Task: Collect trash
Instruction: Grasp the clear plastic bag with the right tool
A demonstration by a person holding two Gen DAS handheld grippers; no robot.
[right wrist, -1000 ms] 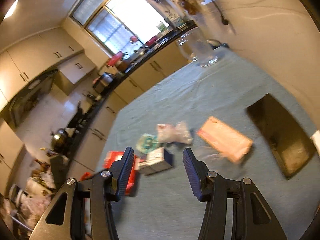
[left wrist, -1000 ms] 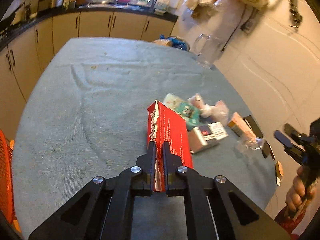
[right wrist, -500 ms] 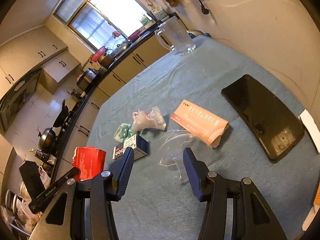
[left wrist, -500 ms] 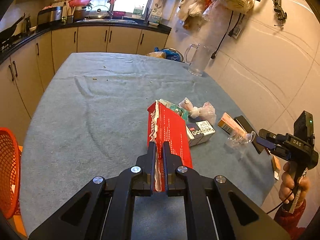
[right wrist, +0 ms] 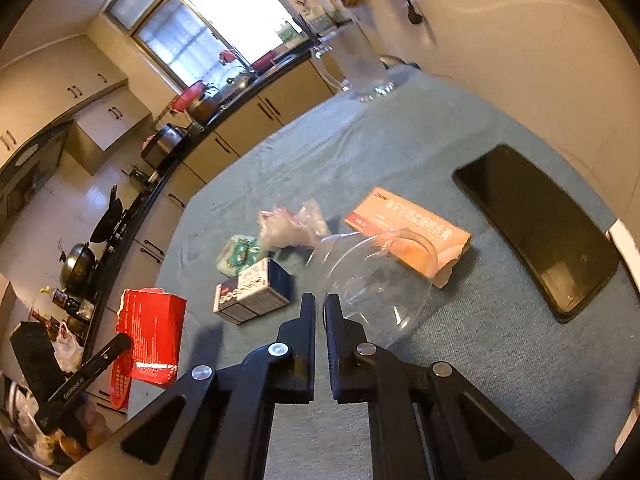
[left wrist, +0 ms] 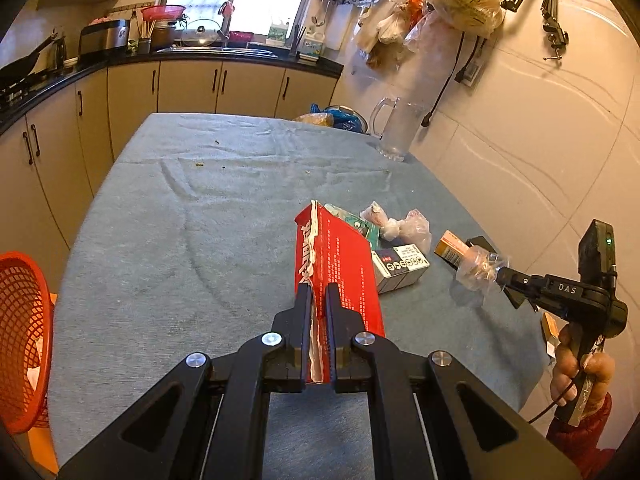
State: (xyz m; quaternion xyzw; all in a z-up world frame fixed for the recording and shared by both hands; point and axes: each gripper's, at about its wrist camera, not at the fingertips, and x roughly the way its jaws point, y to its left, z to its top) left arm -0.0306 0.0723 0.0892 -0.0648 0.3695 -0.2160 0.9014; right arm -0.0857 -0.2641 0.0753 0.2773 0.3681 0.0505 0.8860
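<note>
Left gripper (left wrist: pixel 319 300) clamps carton (left wrist: pixel 340 264) edge, held above table (left wrist: pixel 180 240) centre. Right of carton: small box (left wrist: pixel 400 268), w/ wrappers (left wrist: pixel 396 226) behind it. Further right, flat box (right wrist: pixel 408 236), then phone (right wrist: pixel 536 228) nr wall. Right gripper (right wrist: pixel 319 312) pinches plastic film (right wrist: pixel 376 276) over flat box. Basket (left wrist: pixel 20 344) off table's left edge; jug (left wrist: pixel 396 128) far right corner.

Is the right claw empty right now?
No, the right claw is shut on a clear plastic wrapper, lifted off the table.
</note>
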